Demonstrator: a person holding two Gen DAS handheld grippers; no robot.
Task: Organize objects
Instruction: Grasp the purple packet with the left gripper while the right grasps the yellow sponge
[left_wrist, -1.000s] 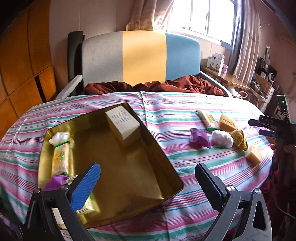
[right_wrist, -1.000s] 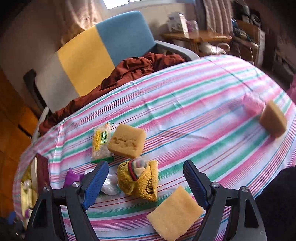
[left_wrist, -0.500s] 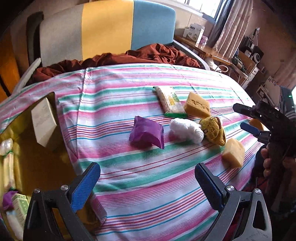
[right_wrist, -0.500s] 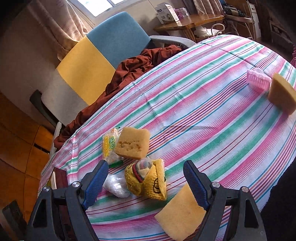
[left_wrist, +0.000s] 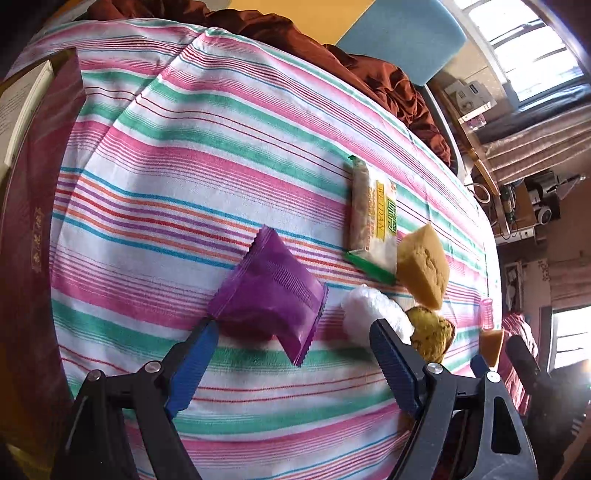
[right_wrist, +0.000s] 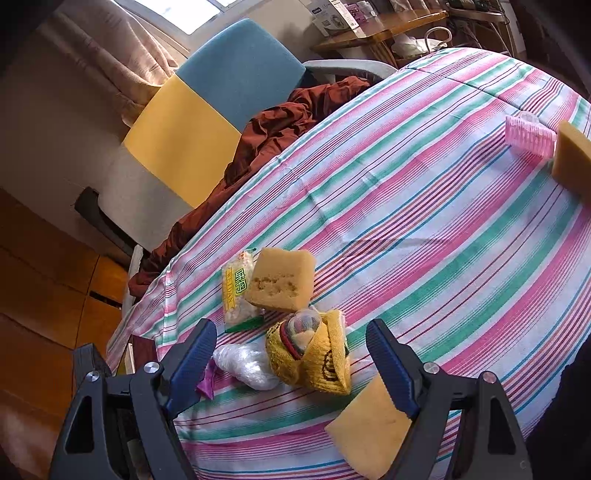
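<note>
You are looking down at a round table covered in a striped cloth (left_wrist: 229, 155), pink, green and white. Your left claw (left_wrist: 290, 349) points steeply down at a purple packet (left_wrist: 269, 295) lying flat on the cloth. The claw's jaws are closing, with the packet's near end between them; one blue finger (left_wrist: 192, 365) comes up to the packet's left corner, while the other stands clear on the right, so nothing is gripped yet. That framing suggests the packet is the next thing you mean to lift.

At the left edge of this view is the dark red wall of a box (left_wrist: 33, 221). It is probably where the loose things are being gathered, which would explain why the claw works on the packet nearest to it.

Just right of the packet is a crumpled clear plastic bundle (left_wrist: 365, 314), touching a yellow knitted pouch (right_wrist: 317, 354). Behind them lie a long snack bar in a yellow and green wrapper (left_wrist: 373, 214) and a tan sponge (left_wrist: 424, 266) resting against its end.

Your right claw (right_wrist: 291, 350) hangs above the knitted pouch with its jaws wide apart and holding nothing, seemingly waiting its turn. A second sponge (right_wrist: 373, 432) lies under its right finger. Far off near the table's edge sit a pink hair roller (right_wrist: 528, 134) and a third sponge (right_wrist: 572, 162), touching.
</note>
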